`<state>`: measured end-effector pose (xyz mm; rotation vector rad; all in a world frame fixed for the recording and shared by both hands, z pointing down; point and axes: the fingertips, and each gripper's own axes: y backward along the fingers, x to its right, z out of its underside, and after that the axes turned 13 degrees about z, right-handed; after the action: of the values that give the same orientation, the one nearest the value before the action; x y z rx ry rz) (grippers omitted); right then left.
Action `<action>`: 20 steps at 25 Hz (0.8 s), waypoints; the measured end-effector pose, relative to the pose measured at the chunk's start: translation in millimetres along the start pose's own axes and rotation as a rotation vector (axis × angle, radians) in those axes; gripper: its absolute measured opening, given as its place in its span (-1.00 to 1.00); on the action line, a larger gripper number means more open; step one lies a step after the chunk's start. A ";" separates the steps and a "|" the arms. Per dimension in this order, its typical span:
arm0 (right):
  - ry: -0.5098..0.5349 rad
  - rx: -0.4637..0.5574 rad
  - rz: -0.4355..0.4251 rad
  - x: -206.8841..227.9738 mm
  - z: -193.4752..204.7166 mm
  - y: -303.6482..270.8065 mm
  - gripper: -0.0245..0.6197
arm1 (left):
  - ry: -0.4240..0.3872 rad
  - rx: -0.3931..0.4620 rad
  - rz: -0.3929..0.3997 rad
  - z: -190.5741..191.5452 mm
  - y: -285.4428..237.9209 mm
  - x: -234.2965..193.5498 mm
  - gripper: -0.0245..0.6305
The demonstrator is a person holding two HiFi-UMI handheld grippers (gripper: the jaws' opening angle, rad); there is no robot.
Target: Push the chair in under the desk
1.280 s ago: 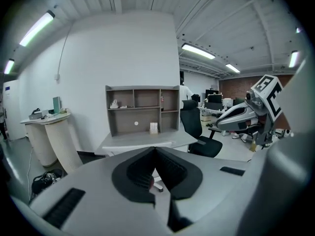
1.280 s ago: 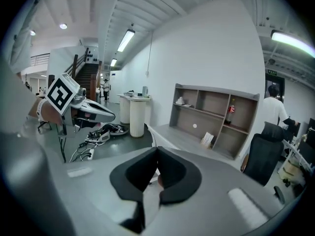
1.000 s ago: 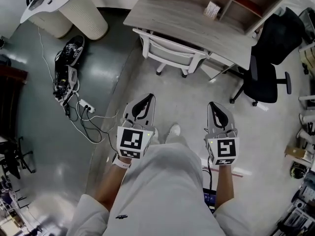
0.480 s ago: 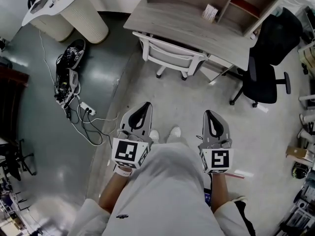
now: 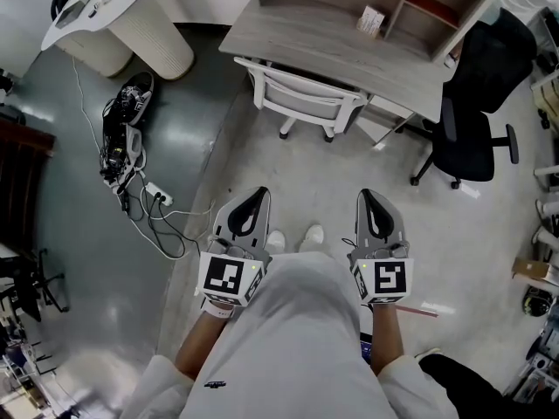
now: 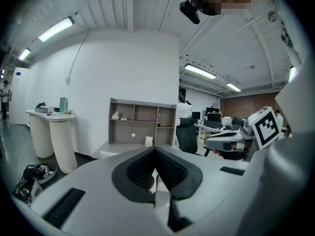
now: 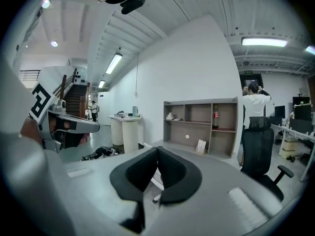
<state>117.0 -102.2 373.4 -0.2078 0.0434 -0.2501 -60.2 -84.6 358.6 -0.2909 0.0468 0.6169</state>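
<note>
Left gripper (image 5: 259, 192) and right gripper (image 5: 366, 195) hang empty, jaws pressed together. The white chair (image 5: 301, 99), upper centre, looks light and probably rolls easily – push at its backrest.

Desk (image 5: 306, 35) matt wood-grain, chair (image 5: 302, 99) white plastic w/ mesh back (prob. fabric), dark floor (image 5: 70, 216) glossy.

Bright ceiling strips, fisheye-warped edges

The chair (image 5: 306, 101) stands before the desk (image 5: 288, 33), an office chair (image 5: 476, 133) to its right, cables (image 5: 131, 177) to its left.
</note>
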 end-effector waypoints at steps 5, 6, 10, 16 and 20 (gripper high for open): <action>0.007 -0.011 0.003 -0.6 1.7 3.7 -0.89 | -0.003 0.001 0.002 -0.4 2.3 4.5 -0.90; 0.009 -0.011 0.004 -0.7 1.8 4.5 -0.89 | 0.000 0.001 0.000 1.4 2.6 4.8 -0.90; 0.010 -0.011 0.006 0.4 1.9 9.4 -0.89 | 0.013 -0.001 0.002 7.0 4.4 8.8 -0.90; 0.007 -0.028 -0.007 -2.2 1.0 13.7 -0.89 | 0.020 -0.005 0.020 4.2 4.7 12.6 -0.91; 0.026 -0.021 -0.012 -3.6 -4.8 15.0 -0.89 | 0.019 -0.009 0.026 -0.9 6.5 12.8 -0.90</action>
<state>116.8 -88.1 365.6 -0.2261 0.0702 -0.2646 -53.5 -72.5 354.4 -0.3058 0.0661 0.6399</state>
